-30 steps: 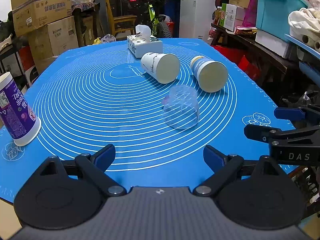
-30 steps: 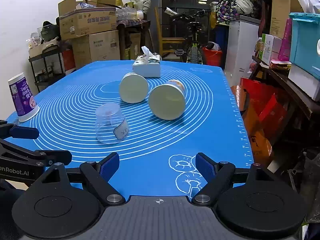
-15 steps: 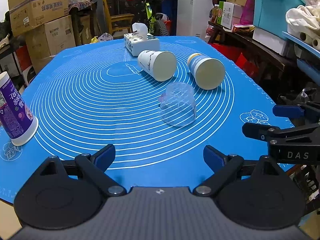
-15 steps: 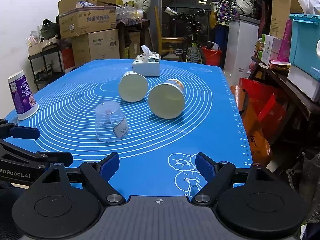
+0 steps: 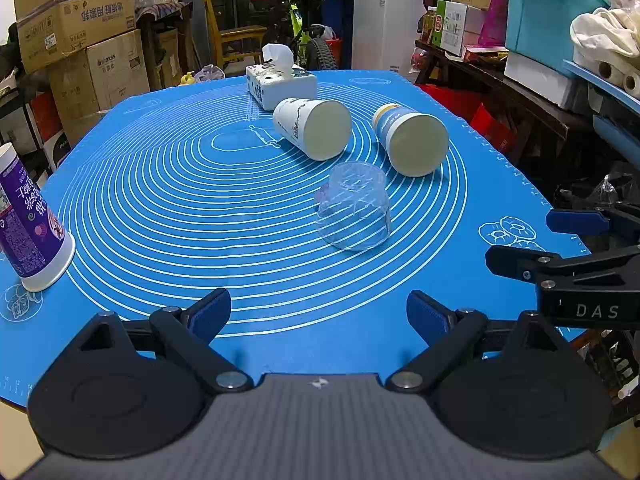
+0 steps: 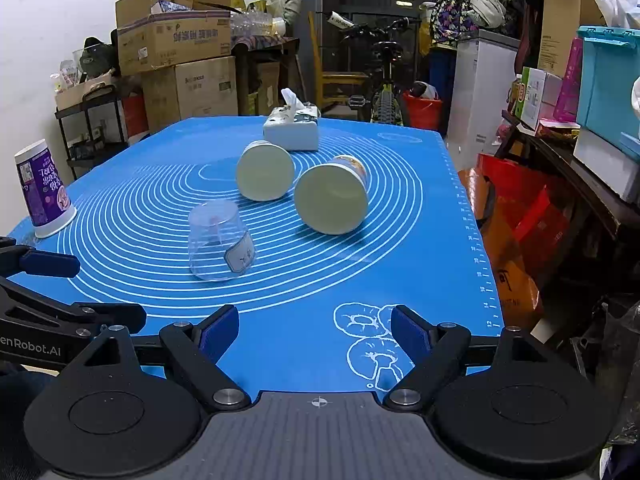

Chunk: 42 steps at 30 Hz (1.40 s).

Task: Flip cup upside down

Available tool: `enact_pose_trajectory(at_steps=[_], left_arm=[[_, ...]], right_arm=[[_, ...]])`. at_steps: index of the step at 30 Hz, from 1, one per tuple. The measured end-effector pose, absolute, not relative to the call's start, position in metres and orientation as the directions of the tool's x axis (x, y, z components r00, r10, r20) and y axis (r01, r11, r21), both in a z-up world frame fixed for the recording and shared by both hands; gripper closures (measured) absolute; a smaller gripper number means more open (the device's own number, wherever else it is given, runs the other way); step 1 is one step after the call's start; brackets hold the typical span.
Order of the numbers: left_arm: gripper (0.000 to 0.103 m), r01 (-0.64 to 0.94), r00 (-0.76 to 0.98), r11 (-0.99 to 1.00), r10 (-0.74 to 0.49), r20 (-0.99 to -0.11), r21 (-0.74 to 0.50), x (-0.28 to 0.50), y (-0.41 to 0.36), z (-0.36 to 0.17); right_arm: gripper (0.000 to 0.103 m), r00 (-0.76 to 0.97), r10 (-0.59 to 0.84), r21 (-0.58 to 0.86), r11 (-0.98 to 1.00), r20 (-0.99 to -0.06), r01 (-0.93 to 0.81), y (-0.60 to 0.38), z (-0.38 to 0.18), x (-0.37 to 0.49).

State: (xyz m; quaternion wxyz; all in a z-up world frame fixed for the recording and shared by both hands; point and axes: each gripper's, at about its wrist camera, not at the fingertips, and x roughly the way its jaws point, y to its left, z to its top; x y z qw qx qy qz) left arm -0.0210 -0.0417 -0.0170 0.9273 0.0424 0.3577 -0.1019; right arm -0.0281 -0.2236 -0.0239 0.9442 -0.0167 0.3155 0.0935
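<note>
A clear plastic cup (image 5: 354, 211) stands upside down on the blue mat (image 5: 180, 216); it also shows in the right wrist view (image 6: 219, 241) with a small label. Two paper cups lie on their sides behind it: a white one (image 5: 314, 128) (image 6: 264, 176) and a blue-banded one (image 5: 410, 140) (image 6: 332, 198). A purple cup (image 5: 28, 224) (image 6: 44, 194) stands upside down at the left edge. My left gripper (image 5: 318, 314) is open and empty near the front edge. My right gripper (image 6: 314, 330) is open and empty, to the right of the left one.
A white tissue box (image 5: 280, 84) (image 6: 294, 130) sits at the far end of the mat. Cardboard boxes (image 5: 80, 28) stand at the left, a bicycle (image 6: 376, 80) behind, and cluttered shelves with a teal bin (image 5: 552, 8) at the right.
Both grippers have shifted slightly, so the cups sit a little lower and further left in the left wrist view. Nothing on the mat has moved.
</note>
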Motion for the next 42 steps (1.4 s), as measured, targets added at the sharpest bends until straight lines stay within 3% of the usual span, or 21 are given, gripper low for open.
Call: enact_pose_trajectory(at_steps=[42], left_arm=[[0.009,0.232,0.711,0.973,-0.17,-0.682,0.0,-0.0202,-0.0433,-0.019]], right_arm=[[0.018,0.781,0.154,0.024,0.984,-0.605,-0.175,-0.231,-0.0266,-0.0294]])
